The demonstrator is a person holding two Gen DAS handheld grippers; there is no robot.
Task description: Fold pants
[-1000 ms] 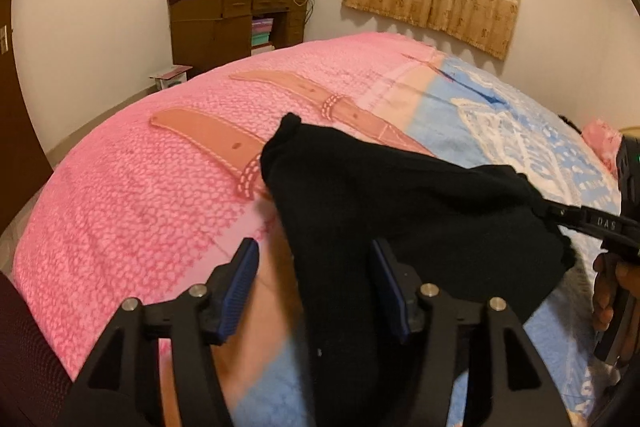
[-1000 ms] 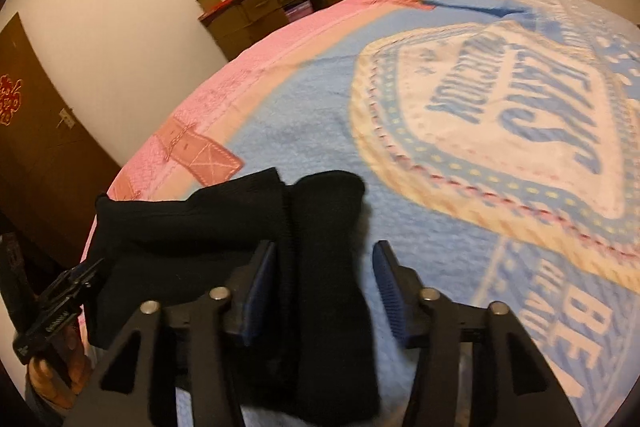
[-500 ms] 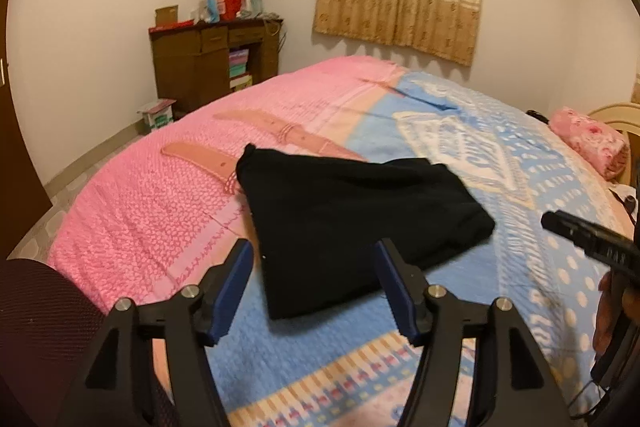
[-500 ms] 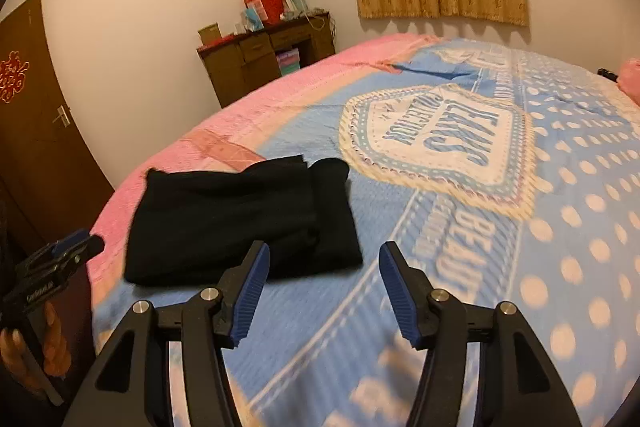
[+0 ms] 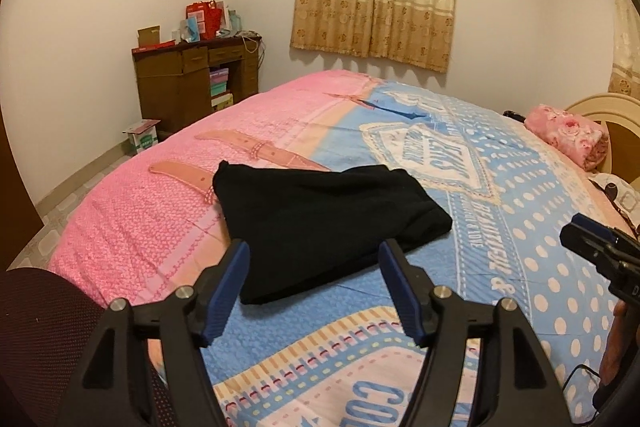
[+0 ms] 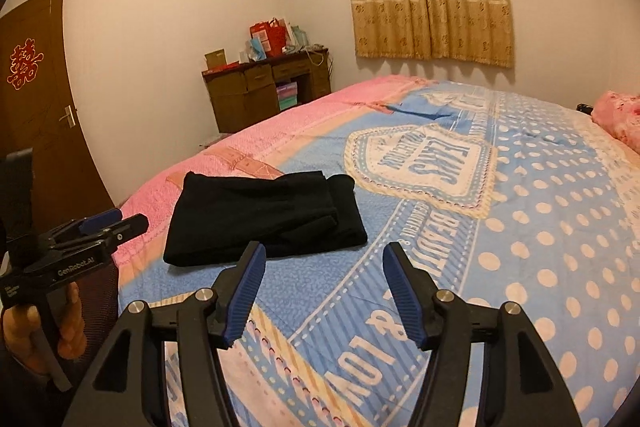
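Behind the bed (image 6: pixel 540 227), only the right view shows a door (image 6: pixel 36 131) (both claws opening, empty).

pants (image 5: pixel 320 211): matt black cloth | bedspread (image 5: pixel 520 227): printed cloth | desk (image 5: pixel 176 83): wood

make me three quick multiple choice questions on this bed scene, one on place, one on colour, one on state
1. Where do the pants lie?
A. on the bed
B. on the desk
C. on the floor

2. What colour are they?
A. pink
B. black
C. beige

3. What is between the fingers of the right hand-held gripper?
A. pants
B. pillow
C. nothing

Answers:
1 A: they rest folded on the bed, where pink meets blue.
2 B: plain black cloth.
3 C: its jaws are opening and only the bedspread shows through the gap.
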